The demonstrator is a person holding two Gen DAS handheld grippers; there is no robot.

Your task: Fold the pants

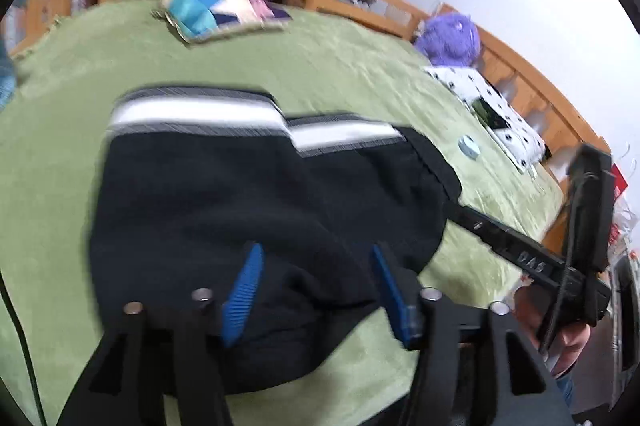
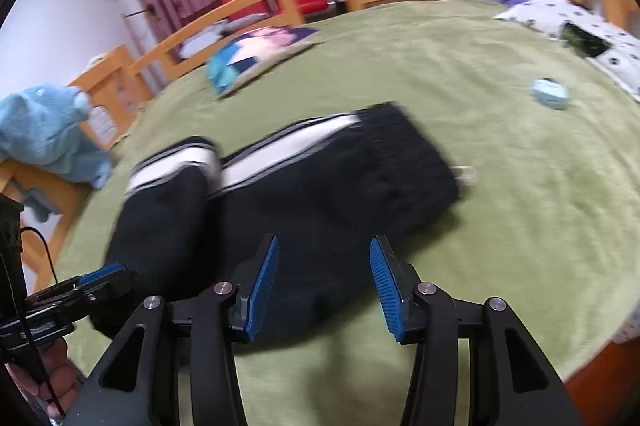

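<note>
pants [image 1: 260, 194] folded on bed [image 1: 340, 66] | L gripper [image 1: 316, 290] + R gripper [image 2: 324, 282] spread wide

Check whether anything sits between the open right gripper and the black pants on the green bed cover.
Nothing visible does. The right gripper is open directly over the near edge of the pants, with only dark fabric between its blue pads. The small light-blue object and the patterned cushion lie well clear, farther up the bed cover.

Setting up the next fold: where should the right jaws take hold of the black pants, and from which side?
Grip the near black edge of the pants with the open right gripper, coming in low from the near side. That edge lies just ahead of the jaws, while the white-striped side faces away. The left gripper is open too.
</note>
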